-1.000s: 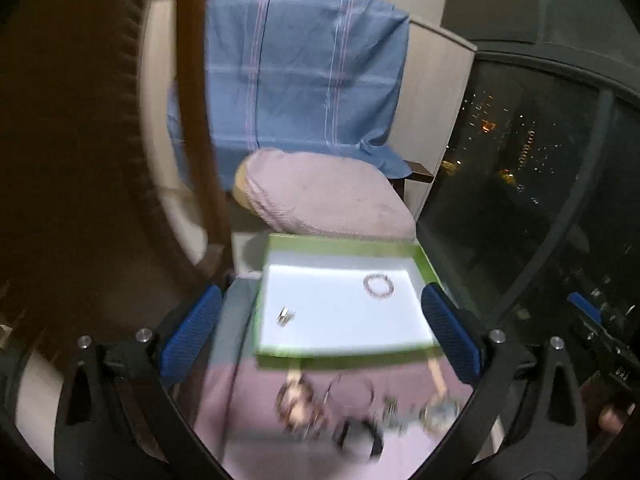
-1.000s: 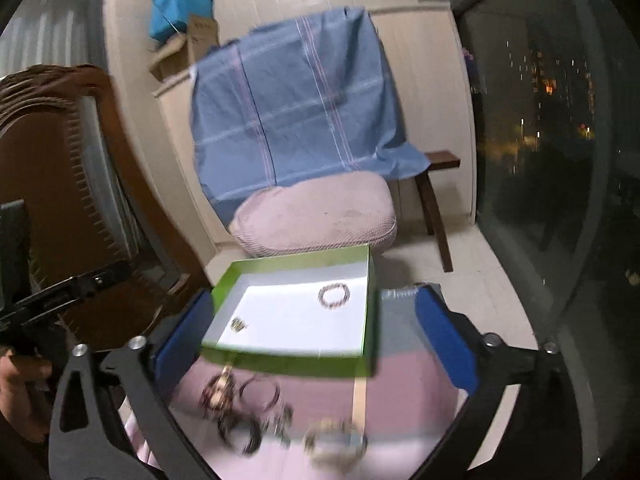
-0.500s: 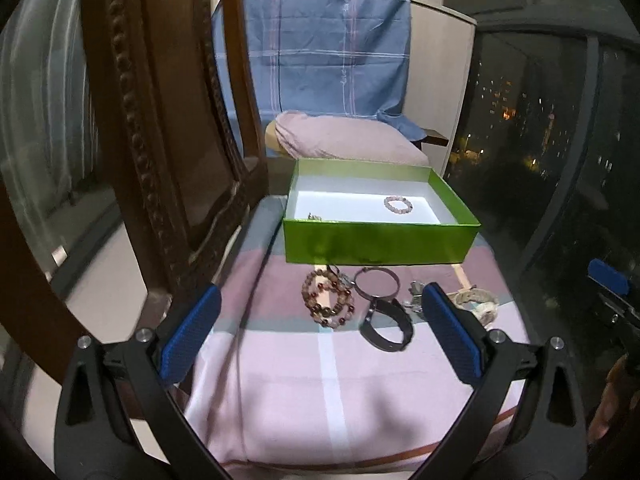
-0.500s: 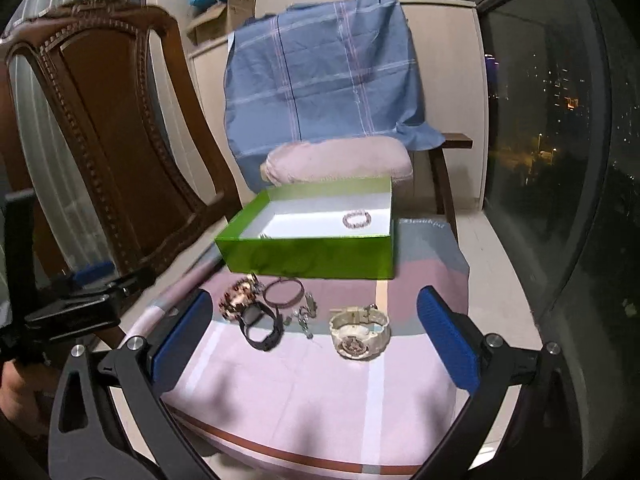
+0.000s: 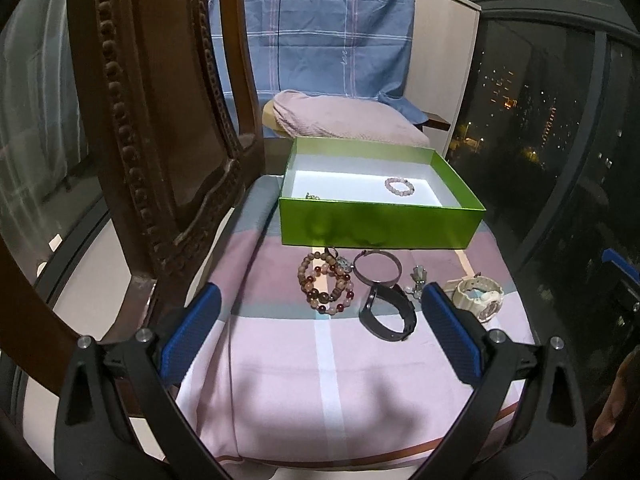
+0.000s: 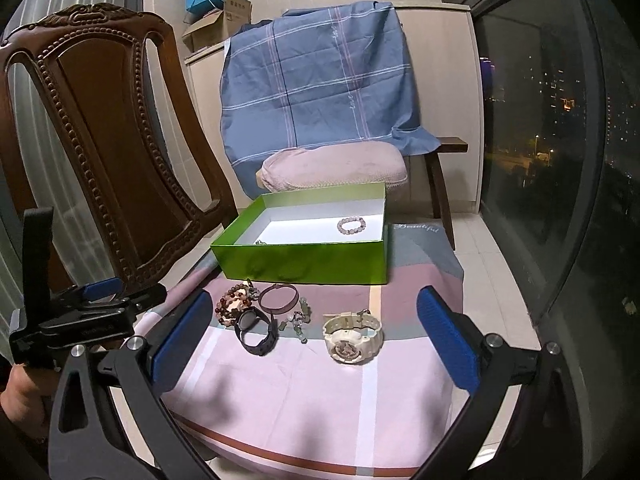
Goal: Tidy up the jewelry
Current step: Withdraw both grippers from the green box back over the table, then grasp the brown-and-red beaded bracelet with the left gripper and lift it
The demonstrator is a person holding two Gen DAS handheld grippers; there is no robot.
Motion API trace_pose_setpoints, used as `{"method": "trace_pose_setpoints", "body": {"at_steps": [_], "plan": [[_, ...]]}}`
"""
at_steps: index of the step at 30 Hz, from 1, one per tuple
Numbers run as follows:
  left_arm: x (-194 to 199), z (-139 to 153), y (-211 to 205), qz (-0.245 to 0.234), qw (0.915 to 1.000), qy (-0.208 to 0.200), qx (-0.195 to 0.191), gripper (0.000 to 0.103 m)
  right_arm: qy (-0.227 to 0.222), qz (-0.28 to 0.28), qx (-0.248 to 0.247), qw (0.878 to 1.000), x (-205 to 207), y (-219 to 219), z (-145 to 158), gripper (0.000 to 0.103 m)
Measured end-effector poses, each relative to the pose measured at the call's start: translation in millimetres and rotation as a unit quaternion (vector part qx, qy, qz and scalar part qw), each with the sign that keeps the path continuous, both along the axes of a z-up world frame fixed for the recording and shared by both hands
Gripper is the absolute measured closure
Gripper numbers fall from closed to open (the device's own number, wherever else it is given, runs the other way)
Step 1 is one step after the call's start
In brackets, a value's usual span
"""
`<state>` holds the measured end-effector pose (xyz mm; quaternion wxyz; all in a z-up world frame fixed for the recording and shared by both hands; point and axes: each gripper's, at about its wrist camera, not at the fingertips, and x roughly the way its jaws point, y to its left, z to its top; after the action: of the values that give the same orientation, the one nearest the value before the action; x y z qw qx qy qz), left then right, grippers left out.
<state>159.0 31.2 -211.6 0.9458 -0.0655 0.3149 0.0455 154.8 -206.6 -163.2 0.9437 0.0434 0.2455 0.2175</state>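
A green box (image 5: 376,228) (image 6: 304,266) sits open at the far side of the cloth-covered seat, with a pink bead bracelet (image 5: 399,186) (image 6: 351,225) and a small metal piece (image 5: 312,196) inside. In front of it lie brown bead bracelets (image 5: 326,287) (image 6: 234,304), a thin dark bangle (image 5: 377,267) (image 6: 279,297), a black band (image 5: 387,312) (image 6: 256,330), a small charm piece (image 5: 418,280) (image 6: 300,320) and a cream watch (image 5: 478,297) (image 6: 352,338). My left gripper (image 5: 320,336) is open and empty, short of the jewelry. My right gripper (image 6: 314,338) is open and empty, short of the watch.
A carved wooden chair back (image 5: 160,120) (image 6: 100,140) rises close on the left. A pink cushion (image 5: 344,120) and blue plaid cloth (image 6: 320,88) lie behind the box. A dark window (image 6: 560,120) runs along the right. The left gripper also shows in the right wrist view (image 6: 80,312).
Both grippers have pulled back and lowered from over the box; the jewelry on the cloth has come into full view. Both stayed open.
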Motion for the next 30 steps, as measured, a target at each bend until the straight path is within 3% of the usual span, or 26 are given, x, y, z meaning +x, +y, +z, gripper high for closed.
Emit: {"method": "trace_pose_setpoints", "body": {"at_steps": [12,16,21,25,30], "plan": [[13,-11,-1,-0.005,0.9998,0.021,-0.002,0.006,0.002,0.004,-0.001,1.0,0,0,2,0.003],[39,-33,10,0.0,0.9978,0.063,-0.023,0.024,0.012,0.009,-0.006,1.0,3,3,0,0.003],[69,-62,18,0.009,0.9945,0.104,-0.007,0.035,0.018,0.016,-0.013,1.0,5,7,-3,0.003],[80,-76,23,0.012,0.9914,0.128,-0.021,0.043,0.02,0.017,-0.013,1.0,5,7,-4,0.003],[89,-93,22,0.008,0.9877,0.152,-0.034,0.047,0.022,0.018,-0.013,1.0,5,8,-5,0.003]]}}
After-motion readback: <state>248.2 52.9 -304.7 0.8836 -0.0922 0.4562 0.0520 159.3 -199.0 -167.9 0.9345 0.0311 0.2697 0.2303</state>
